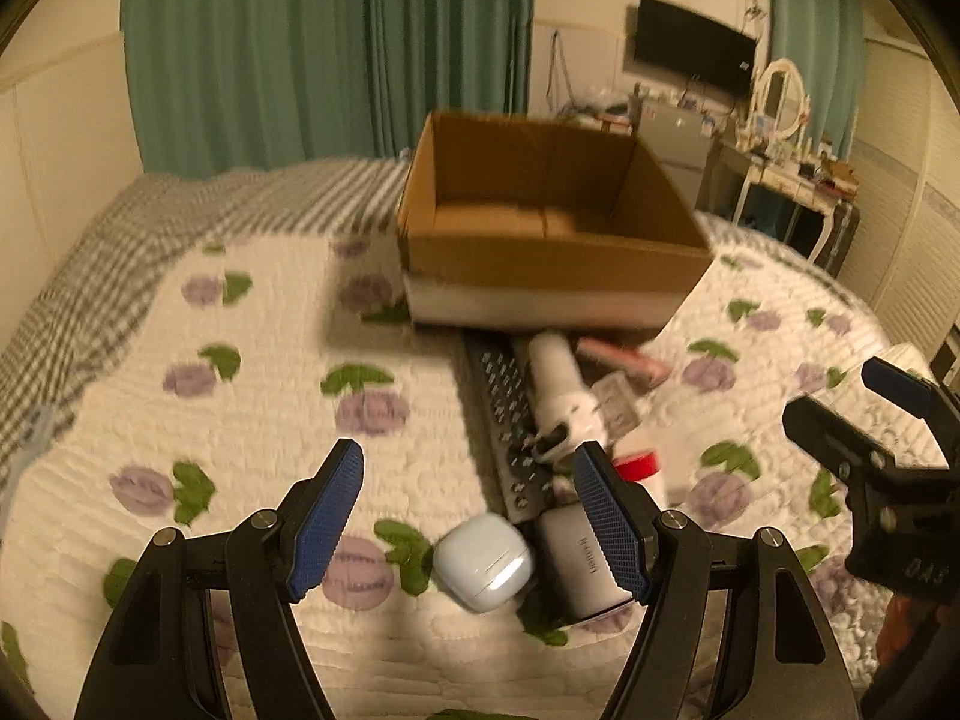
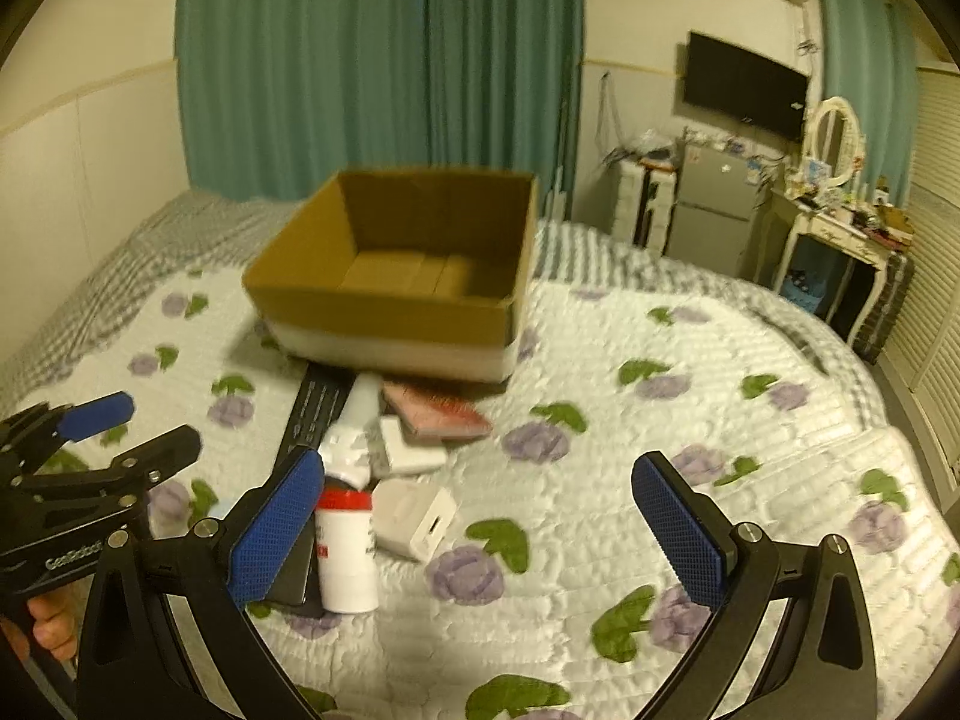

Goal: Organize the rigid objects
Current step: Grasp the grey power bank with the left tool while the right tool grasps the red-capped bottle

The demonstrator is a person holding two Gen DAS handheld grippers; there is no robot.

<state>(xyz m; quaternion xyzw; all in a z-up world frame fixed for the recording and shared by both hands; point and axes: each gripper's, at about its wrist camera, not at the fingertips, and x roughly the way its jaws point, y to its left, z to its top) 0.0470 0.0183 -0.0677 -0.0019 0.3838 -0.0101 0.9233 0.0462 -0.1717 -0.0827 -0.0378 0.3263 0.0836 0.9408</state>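
An open cardboard box (image 1: 558, 267) (image 2: 384, 315) sits on the bed, empty inside. In front of it lies a pile: a black remote (image 1: 507, 420) (image 2: 315, 414), a white spray bottle (image 1: 558, 387) (image 2: 354, 438), a pink box (image 1: 624, 357) (image 2: 441, 411), a red-capped white bottle (image 1: 639, 468) (image 2: 345, 546), a white charger (image 1: 585, 564) (image 2: 414, 519) and a white earbud case (image 1: 483, 561). My left gripper (image 1: 468, 519) is open above the earbud case. My right gripper (image 2: 480, 534) is open, its left finger beside the red-capped bottle.
The bed has a white quilt with purple flowers (image 2: 600, 420) and a grey checked blanket (image 1: 150, 228) at the back. Green curtains (image 2: 372, 60), a small fridge (image 2: 714, 210), a TV (image 2: 744, 87) and a dressing table (image 2: 840, 234) stand beyond the bed.
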